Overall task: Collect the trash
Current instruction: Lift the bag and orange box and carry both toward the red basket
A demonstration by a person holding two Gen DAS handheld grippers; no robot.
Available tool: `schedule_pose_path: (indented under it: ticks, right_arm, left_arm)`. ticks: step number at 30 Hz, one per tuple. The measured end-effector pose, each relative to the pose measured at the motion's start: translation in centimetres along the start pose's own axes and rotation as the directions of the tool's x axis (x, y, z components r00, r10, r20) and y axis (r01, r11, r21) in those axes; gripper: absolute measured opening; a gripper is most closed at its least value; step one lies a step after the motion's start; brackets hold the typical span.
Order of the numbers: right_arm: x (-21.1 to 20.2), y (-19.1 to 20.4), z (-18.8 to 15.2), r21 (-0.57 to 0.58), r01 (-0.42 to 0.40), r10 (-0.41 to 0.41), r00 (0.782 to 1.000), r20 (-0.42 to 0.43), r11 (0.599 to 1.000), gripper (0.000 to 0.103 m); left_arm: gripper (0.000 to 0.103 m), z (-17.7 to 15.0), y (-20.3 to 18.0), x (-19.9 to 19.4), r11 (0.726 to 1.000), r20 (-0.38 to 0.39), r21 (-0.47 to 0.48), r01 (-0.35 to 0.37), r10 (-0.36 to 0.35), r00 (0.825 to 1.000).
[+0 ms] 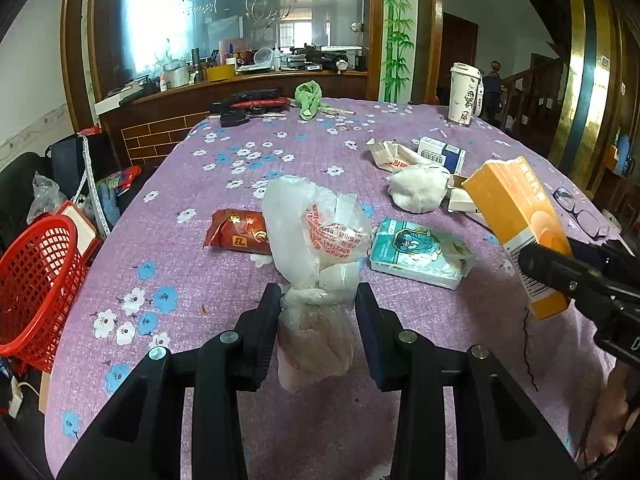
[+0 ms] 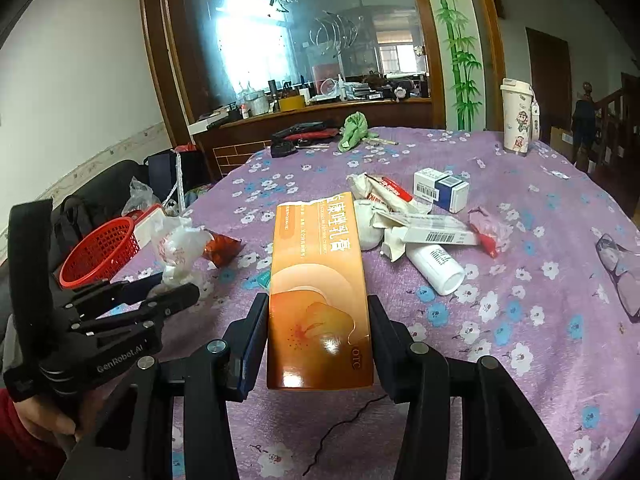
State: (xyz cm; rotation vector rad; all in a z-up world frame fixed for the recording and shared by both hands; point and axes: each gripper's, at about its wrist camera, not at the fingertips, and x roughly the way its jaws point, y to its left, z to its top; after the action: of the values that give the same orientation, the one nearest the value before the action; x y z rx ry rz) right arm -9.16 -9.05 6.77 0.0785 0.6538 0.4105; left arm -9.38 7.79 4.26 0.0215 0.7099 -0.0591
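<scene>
My left gripper (image 1: 318, 300) is shut on the knotted neck of a clear plastic bag (image 1: 316, 236) with red print, which also shows in the right wrist view (image 2: 176, 252). My right gripper (image 2: 318, 312) is shut on an orange carton (image 2: 318, 296), held tilted above the table; it also shows in the left wrist view (image 1: 520, 228). A red mesh basket (image 1: 38, 292) stands off the table's left edge, also in the right wrist view (image 2: 100, 256). More trash lies on the purple flowered tablecloth (image 1: 224, 272): a red snack wrapper (image 1: 236, 232), a teal tissue pack (image 1: 420, 252), a white wad (image 1: 418, 188).
A white bottle (image 2: 436, 266), small boxes (image 2: 440, 190), torn wrappers (image 2: 384, 192) and a pink wrapper (image 2: 488, 228) lie mid-table. Glasses (image 2: 620, 272) lie at the right. A white cup (image 2: 518, 116), green cloth (image 2: 354, 130) and black items (image 2: 300, 136) stand at the far edge.
</scene>
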Motion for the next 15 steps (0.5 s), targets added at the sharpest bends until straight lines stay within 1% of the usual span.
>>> schedule_pose_path:
  ticks: [15]
  right_arm:
    - [-0.42,0.61,-0.12,0.000,-0.024,0.024,1.000,-0.016,1.000,0.051]
  left_arm:
    - [0.037,-0.16,-0.74,-0.66,1.000,0.014,0.023,-0.019,0.019,1.000]
